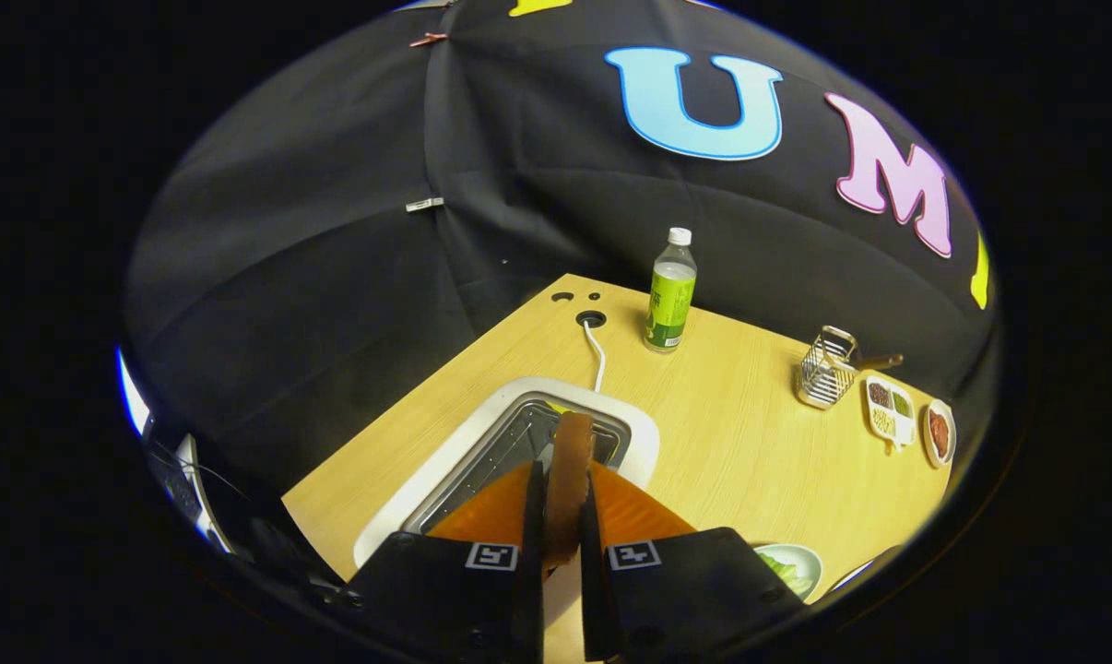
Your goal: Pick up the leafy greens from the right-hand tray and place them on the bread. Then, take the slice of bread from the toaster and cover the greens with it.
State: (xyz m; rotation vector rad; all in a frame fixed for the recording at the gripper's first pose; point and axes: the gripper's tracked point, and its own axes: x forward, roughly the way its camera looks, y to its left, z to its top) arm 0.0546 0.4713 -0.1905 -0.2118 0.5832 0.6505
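Fingers of the gripper [556,516] are clenched on the slice of bread [567,480], which stands edge-up between them, one finger pressing each flat face. The slice sits directly over the toaster [519,433], just ahead at twelve o'clock, its white cord [597,355] running on to a hole in the table [750,443].

At about four o'clock, close beside the fingers, a plate with leafy greens [789,567] shows at the table's near edge; whether bread lies under them cannot be told.

Judging by the task, the covering step is under way. To do it well, the slice should be drawn straight up clear of the slot, carried toward four o'clock, turned flat, and lowered squarely before letting go.

Farther off, a green bottle [671,293] stands at one o'clock, and a wire rack [825,369] and small dishes [893,410] at two o'clock.
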